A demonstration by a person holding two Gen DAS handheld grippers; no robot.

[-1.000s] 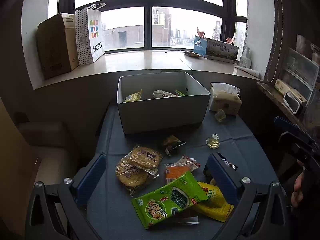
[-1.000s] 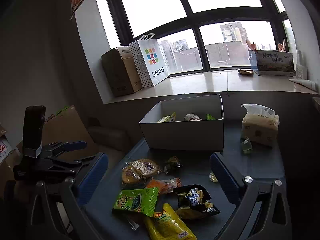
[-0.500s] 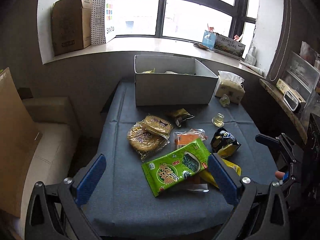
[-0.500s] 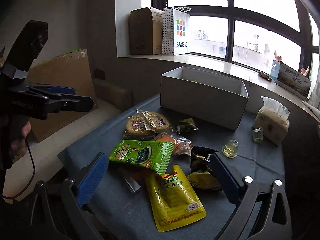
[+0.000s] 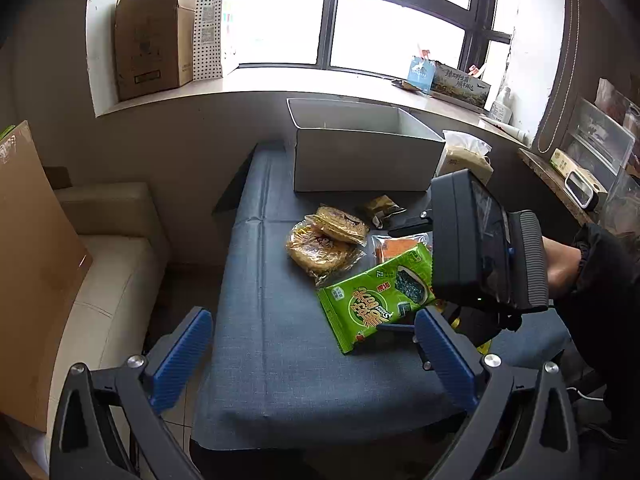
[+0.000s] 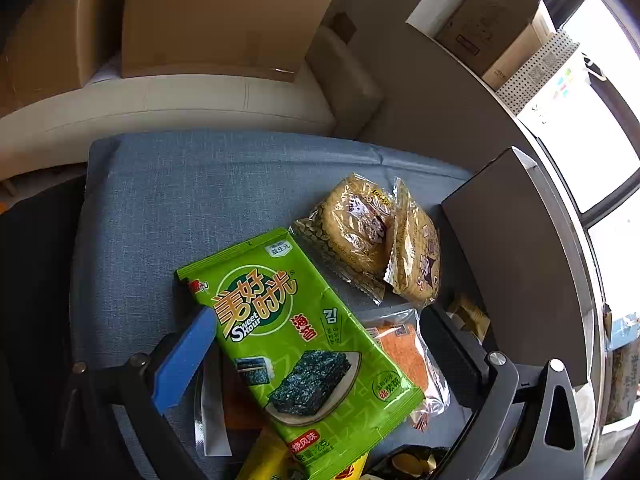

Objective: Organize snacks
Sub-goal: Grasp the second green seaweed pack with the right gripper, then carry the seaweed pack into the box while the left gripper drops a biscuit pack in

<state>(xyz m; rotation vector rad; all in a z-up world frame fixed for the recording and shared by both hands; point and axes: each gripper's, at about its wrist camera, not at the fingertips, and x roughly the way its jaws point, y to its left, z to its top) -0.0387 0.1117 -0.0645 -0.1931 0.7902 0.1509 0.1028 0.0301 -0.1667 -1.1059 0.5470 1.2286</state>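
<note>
The table (image 5: 280,344) wears a blue-grey woven cloth, matt and slightly coarse, with a pressed crease running toward the box (image 5: 360,164). That box looks like smooth matt white card. Nearest the box, the two round cakes (image 6: 380,236) sit in clear crinkled film that catches light. Beside them, farther from the box, the green seaweed packet (image 6: 300,344) is glossy printed foil-like plastic (the shiniest thing here), and an orange snack (image 6: 404,352) shows through clear wrap. The left gripper (image 5: 308,344) and right gripper (image 6: 320,356) have black matt plastic frames, ribbed blue pads (image 5: 180,356) and bright metal screws. Behind the box, brown corrugated cardboard (image 5: 150,36) looks dull.
</note>
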